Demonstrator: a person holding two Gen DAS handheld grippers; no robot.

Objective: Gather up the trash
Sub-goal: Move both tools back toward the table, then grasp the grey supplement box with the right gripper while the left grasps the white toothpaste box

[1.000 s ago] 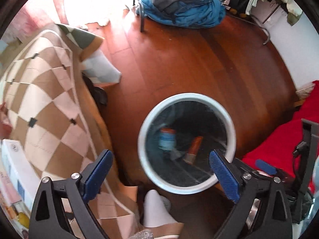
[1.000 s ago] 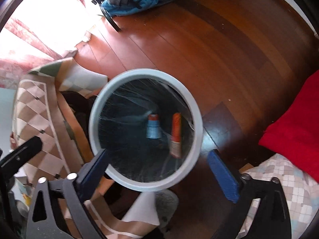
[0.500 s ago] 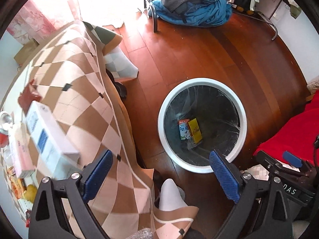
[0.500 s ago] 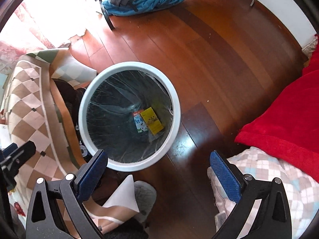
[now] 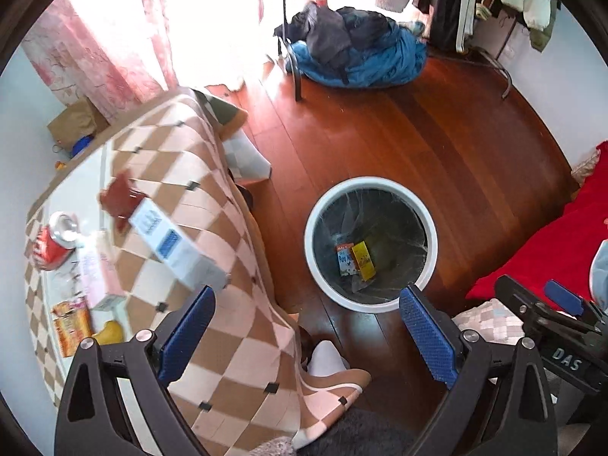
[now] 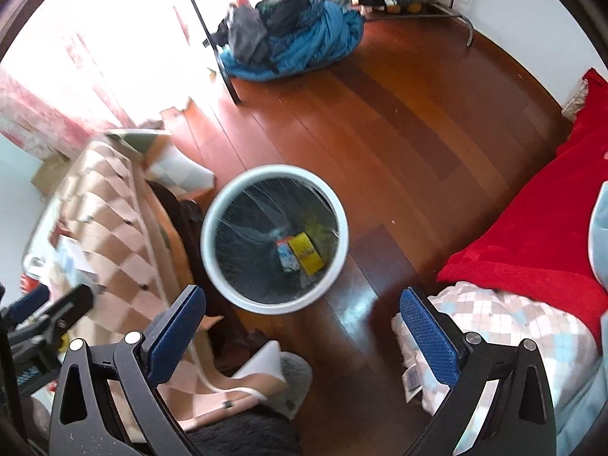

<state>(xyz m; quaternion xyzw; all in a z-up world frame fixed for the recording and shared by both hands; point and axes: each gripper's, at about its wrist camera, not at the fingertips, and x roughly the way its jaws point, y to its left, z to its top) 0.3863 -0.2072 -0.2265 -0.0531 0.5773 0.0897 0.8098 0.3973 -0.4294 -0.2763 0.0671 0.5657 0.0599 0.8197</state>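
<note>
A white-rimmed round bin (image 5: 431,228) with a clear liner stands on the wooden floor; it also shows in the right wrist view (image 6: 344,224). A small blue-and-yellow carton (image 5: 355,260) lies at its bottom, also seen from the right wrist (image 6: 300,252). My left gripper (image 5: 306,330) is open and empty, high above the table edge and bin. My right gripper (image 6: 302,328) is open and empty above the bin's near side. On the checked tablecloth (image 5: 182,174) lie a red can (image 5: 53,241), a white and blue box (image 5: 174,245), a pink carton (image 5: 98,273) and an orange packet (image 5: 70,326).
A pile of blue and grey clothes (image 5: 353,53) lies at the back by a rack leg (image 5: 292,64). A red blanket (image 6: 532,224) and a checked cushion (image 6: 501,326) are on the right. A brown paper bag (image 5: 74,123) sits by the wall.
Both grippers have risen and pulled back from the bin, so it looks smaller. The carton dropped and now lies flat at the bin's bottom. The table's items have come into the left view.
</note>
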